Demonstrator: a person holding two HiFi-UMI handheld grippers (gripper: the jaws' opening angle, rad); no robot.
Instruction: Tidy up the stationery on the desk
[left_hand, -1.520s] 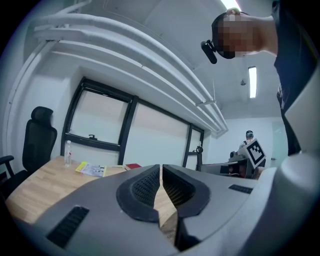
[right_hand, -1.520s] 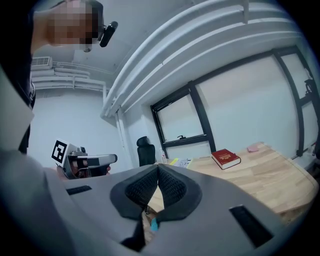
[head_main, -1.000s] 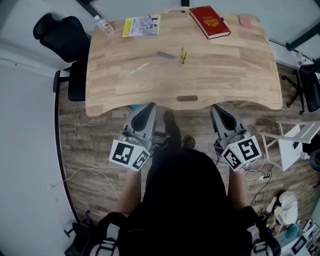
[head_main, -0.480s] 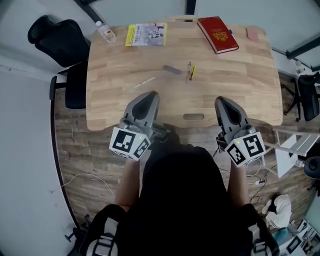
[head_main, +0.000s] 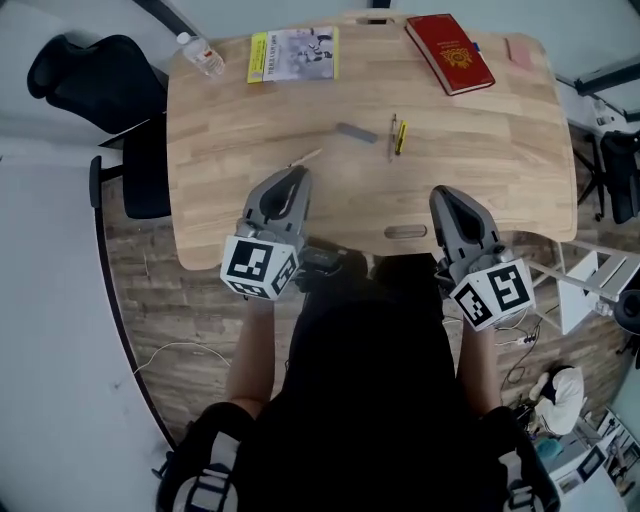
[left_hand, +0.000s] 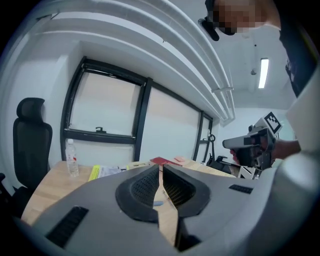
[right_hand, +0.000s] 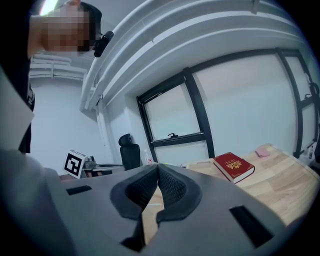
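Note:
On the wooden desk (head_main: 480, 150) lie a grey eraser-like block (head_main: 353, 132), a dark pen (head_main: 393, 135), a yellow marker (head_main: 401, 137) and a pale stick-like pencil (head_main: 305, 158). At the far edge are a yellow-and-white booklet (head_main: 293, 54), a red book (head_main: 451, 54) and a small pink item (head_main: 522, 50). My left gripper (head_main: 296, 176) is shut and empty above the desk's near edge, just short of the pale pencil. My right gripper (head_main: 443, 194) is shut and empty at the near edge, right of the desk's handle slot. The red book (right_hand: 234, 166) also shows in the right gripper view.
A water bottle (head_main: 200, 52) stands at the desk's far left corner. A black office chair (head_main: 90, 80) is left of the desk; another chair (head_main: 620, 170) and a white rack (head_main: 590, 290) are to the right. Cables lie on the wooden floor (head_main: 170, 300).
Both grippers have moved forward from in front of the desk to over its near edge. The left tip now nears the pale pencil. Nothing on the desk has moved.

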